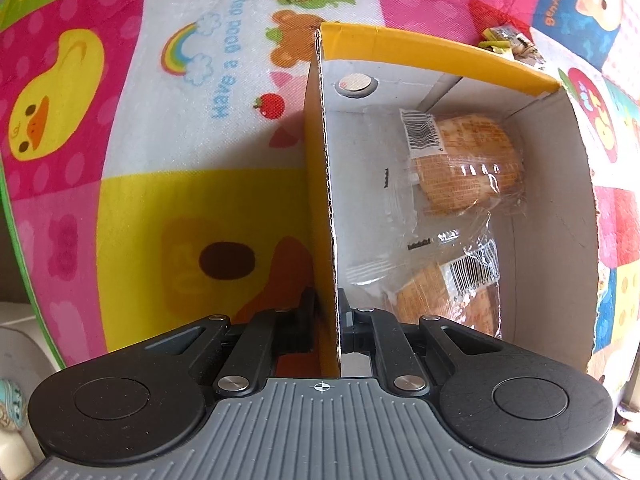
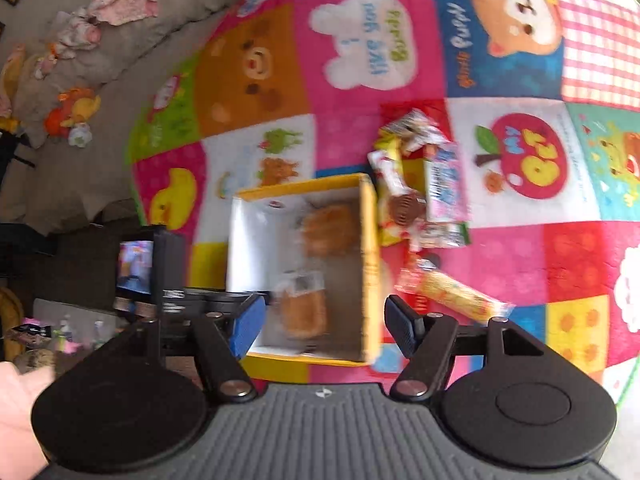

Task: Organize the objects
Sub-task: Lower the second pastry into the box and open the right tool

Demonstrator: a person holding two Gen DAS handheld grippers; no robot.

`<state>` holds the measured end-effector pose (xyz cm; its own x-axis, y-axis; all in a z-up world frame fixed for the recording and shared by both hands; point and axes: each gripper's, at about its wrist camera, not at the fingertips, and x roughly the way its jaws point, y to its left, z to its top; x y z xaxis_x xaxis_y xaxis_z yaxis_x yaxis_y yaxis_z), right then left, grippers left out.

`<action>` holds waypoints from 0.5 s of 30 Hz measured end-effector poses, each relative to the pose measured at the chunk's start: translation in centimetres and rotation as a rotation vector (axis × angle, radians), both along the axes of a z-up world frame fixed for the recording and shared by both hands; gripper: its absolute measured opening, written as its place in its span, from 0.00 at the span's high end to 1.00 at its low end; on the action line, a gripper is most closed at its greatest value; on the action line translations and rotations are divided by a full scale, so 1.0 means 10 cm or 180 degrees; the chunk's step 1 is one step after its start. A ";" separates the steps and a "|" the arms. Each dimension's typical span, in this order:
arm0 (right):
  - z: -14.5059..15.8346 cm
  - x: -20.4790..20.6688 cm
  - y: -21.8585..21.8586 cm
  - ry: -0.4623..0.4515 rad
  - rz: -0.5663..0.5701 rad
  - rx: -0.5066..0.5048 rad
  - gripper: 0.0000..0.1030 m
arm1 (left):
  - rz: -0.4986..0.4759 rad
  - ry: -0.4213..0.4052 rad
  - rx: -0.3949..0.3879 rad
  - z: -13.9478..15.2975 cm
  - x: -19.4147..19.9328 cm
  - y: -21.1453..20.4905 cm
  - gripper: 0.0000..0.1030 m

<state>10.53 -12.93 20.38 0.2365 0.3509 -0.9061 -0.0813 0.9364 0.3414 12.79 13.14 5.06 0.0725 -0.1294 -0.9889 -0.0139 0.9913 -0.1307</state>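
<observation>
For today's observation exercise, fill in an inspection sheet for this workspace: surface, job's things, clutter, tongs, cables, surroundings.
Surface: patchwork cartoon mat.
Job's things: open yellow box holding two wrapped buns; snack pile and a long packet on the mat beside the box.
Clutter: nothing seen.
Tongs: left tongs clamped on the box wall; right tongs open above the box.
Cables: nothing seen.
Surroundings: grey sofa with toys.
</observation>
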 end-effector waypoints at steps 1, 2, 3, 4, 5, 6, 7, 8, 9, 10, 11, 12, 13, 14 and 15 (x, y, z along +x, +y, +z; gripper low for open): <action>-0.07 0.02 -0.08 0.0034 -0.0016 -0.0058 0.35 | 0.0017 0.0013 0.0016 0.00 0.01 -0.01 0.90; -0.14 0.05 -0.16 0.0076 -0.0041 -0.0119 0.35 | 0.0038 0.0030 0.0032 0.01 0.01 -0.01 0.90; -0.21 0.07 -0.26 0.0113 -0.0069 -0.0171 0.35 | 0.0065 0.0049 0.0053 -0.02 0.05 -0.06 0.90; -0.28 0.11 -0.35 0.0146 -0.0100 -0.0210 0.35 | 0.0086 0.0069 0.0071 -0.01 0.05 -0.06 0.90; -0.34 0.14 -0.43 0.0179 -0.0129 -0.0233 0.35 | 0.0107 0.0089 0.0091 -0.02 0.07 -0.10 0.90; -0.41 0.19 -0.53 0.0214 -0.0163 -0.0245 0.35 | 0.0124 0.0109 0.0109 -0.02 0.08 -0.10 0.90; -0.47 0.25 -0.60 0.0241 -0.0188 -0.0246 0.35 | 0.0140 0.0132 0.0125 -0.02 0.08 -0.11 0.90; -0.52 0.31 -0.67 0.0264 -0.0199 -0.0240 0.35 | 0.0161 0.0165 0.0142 -0.02 0.10 -0.14 0.90; -0.58 0.39 -0.72 0.0278 -0.0196 -0.0241 0.35 | 0.0179 0.0190 0.0159 -0.02 0.10 -0.14 0.90; -0.62 0.48 -0.77 0.0273 -0.0175 -0.0253 0.35 | 0.0201 0.0208 0.0176 -0.02 0.11 -0.15 0.90; -0.65 0.56 -0.80 0.0263 -0.0145 -0.0261 0.35 | 0.0224 0.0227 0.0194 -0.02 0.10 -0.17 0.90; -0.69 0.66 -0.82 0.0250 -0.0103 -0.0254 0.34 | 0.0241 0.0246 0.0218 -0.02 0.09 -0.18 0.90; -0.75 0.78 -0.83 0.0233 -0.0048 -0.0220 0.31 | 0.0256 0.0260 0.0246 -0.02 0.09 -0.21 0.90; -0.80 0.89 -0.83 0.0213 0.0006 -0.0187 0.30 | 0.0266 0.0267 0.0276 -0.02 0.09 -0.24 0.90; -0.86 1.01 -0.80 0.0192 0.0072 -0.0163 0.28 | 0.0274 0.0271 0.0308 -0.02 0.07 -0.28 0.90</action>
<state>20.59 -20.96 11.73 0.1736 0.3085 -0.9353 -0.0832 0.9509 0.2982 13.44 10.36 4.90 -0.0055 -0.0301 -0.9995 -0.1065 0.9939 -0.0293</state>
